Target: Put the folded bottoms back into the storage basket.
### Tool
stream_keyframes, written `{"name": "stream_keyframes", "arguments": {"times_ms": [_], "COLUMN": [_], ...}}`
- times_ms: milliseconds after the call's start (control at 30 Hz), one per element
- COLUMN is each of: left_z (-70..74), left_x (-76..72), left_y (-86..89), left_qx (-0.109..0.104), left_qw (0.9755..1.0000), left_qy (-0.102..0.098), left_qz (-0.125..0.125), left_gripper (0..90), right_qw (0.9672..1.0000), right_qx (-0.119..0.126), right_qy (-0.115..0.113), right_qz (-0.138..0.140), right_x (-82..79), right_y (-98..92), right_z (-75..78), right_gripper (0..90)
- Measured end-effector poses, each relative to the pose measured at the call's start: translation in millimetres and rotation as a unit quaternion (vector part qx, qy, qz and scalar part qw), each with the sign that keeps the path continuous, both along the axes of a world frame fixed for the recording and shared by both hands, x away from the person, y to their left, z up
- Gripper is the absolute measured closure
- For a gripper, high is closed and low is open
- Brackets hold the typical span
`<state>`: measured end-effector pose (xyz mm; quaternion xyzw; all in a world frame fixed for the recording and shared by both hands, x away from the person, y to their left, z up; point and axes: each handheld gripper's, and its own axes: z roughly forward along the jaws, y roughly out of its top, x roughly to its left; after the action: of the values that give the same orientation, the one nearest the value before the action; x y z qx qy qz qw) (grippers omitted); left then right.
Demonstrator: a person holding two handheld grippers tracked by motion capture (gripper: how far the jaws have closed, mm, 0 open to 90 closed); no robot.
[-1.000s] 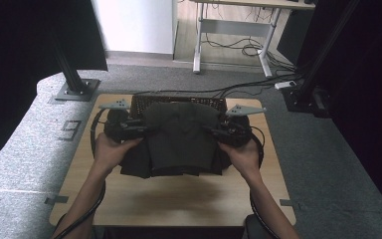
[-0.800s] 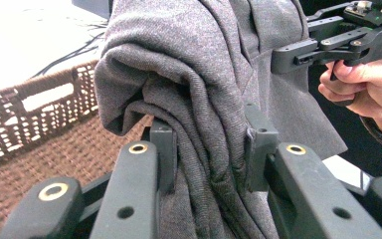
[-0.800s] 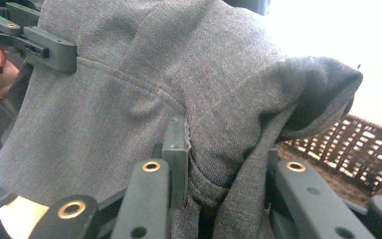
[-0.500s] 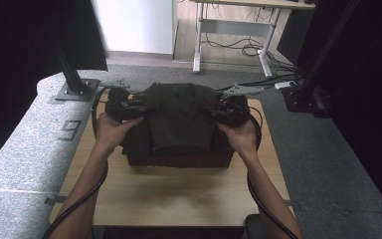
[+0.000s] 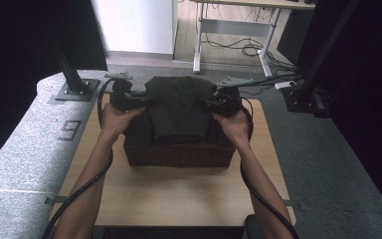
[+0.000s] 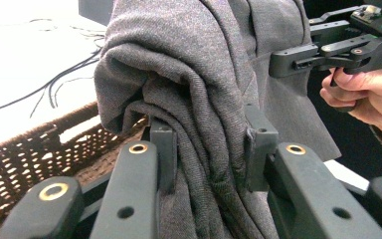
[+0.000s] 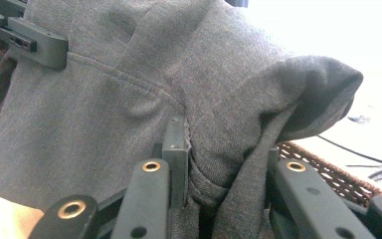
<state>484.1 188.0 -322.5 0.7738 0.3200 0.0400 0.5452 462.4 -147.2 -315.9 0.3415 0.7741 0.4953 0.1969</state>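
Note:
A folded dark grey garment (image 5: pixel 180 107) hangs between both grippers above a brown wicker basket (image 5: pixel 179 155) on the wooden table (image 5: pixel 179 199). My left gripper (image 5: pixel 138 101) is shut on the garment's left edge; in the left gripper view thick folds of the garment (image 6: pixel 199 99) are bunched between the jaws (image 6: pixel 210 149). My right gripper (image 5: pixel 210 103) is shut on the right edge; in the right gripper view the garment (image 7: pixel 144 89) is pinched between the jaws (image 7: pixel 224 149). The basket rim (image 6: pixel 40 144) lies below the cloth, and the basket rim (image 7: pixel 328 169) shows at the right.
Black frame posts (image 5: pixel 69 69) stand on base plates at the table's far corners. Grey carpet (image 5: pixel 20 149) surrounds the table. A white desk (image 5: pixel 229 30) with cables stands beyond. The near half of the table is bare wood.
Both hands have carried the garment away from the person, from the table's middle to over the basket at the far side. Both grips held.

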Motion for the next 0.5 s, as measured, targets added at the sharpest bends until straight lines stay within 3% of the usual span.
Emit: {"name": "stream_keyframes", "arguments": {"times_ms": [267,500], "left_z": [-25.3,-54.7], "left_x": [26.4,41.2], "left_y": [-7.3,-4.9], "left_qx": [0.001,0.017], "left_qw": [0.9999,0.9994], "left_qy": [0.014,0.03], "left_qz": [-0.007,0.0], "left_gripper": [66.3,66.3], "right_qw": [0.9997,0.9988], "right_qx": [-0.004,-0.008], "right_qy": [0.018,0.042], "right_qz": [-0.018,-0.025], "right_x": [22.5,35.7], "right_y": [-3.8,0.6], "right_z": [-22.2,-50.0], "right_gripper": [69.1,69.1]}}
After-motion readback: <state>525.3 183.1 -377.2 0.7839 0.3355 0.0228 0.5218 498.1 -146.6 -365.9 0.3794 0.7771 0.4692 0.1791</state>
